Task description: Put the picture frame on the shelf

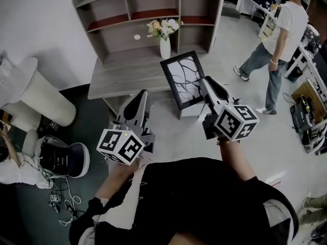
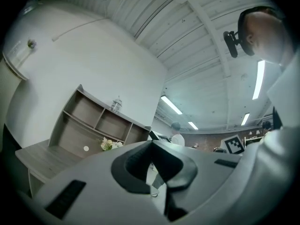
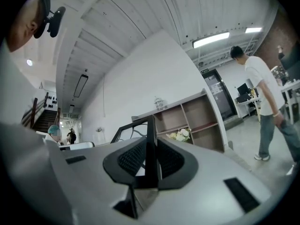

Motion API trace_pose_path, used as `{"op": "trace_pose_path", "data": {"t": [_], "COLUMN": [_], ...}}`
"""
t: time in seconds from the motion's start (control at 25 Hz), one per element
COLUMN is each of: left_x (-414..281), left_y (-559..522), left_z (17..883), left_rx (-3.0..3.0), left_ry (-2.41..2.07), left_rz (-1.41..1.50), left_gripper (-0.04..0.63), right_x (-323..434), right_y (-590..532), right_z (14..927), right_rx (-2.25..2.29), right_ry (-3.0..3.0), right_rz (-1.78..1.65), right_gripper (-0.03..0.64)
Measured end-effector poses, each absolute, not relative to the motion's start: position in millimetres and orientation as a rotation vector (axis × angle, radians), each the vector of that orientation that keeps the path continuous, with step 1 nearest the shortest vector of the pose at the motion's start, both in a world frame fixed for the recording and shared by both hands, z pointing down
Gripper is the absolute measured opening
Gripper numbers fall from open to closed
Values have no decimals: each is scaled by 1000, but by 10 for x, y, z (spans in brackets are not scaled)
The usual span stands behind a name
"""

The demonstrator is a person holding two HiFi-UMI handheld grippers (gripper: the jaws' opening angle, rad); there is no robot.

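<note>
Black picture frame (image 1: 182, 78), edge in right gripper (image 1: 206, 81)

Cool, even light falls from long white ceiling strip lamps (image 3: 211, 39) high above the left tongs (image 2: 152, 146) and right tongs (image 3: 150, 125). Shadows are soft. Both tongs views bulge, with black corners and blurred near housings.

The right gripper (image 1: 205, 81) holds the black picture frame (image 1: 182, 80) by its edge, near the shelf (image 1: 180, 5).
</note>
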State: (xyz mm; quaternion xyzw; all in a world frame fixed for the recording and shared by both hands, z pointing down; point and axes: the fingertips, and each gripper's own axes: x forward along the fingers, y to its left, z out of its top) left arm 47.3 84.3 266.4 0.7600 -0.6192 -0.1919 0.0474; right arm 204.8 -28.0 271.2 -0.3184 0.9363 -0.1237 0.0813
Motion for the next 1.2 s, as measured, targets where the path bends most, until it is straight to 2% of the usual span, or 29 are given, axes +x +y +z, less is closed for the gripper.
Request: {"op": "trace_pose_path", "data": {"t": [0.52, 1.2], "left_x": [-351, -1238], "left_y": [434, -806], "left_z": [2993, 2771], "left_rx": [2194, 2155], "left_ry": [-1923, -2008], "left_rz": [-600, -623], "left_gripper": [11, 11], "right_x": [1212, 291], "right_y": [-843, -2217], "right_z": [3030, 2809], "right_rx": [-930, -841], "right_ry": [2870, 2877], "right_rz": [-439, -422], "right_gripper": [77, 77]}}
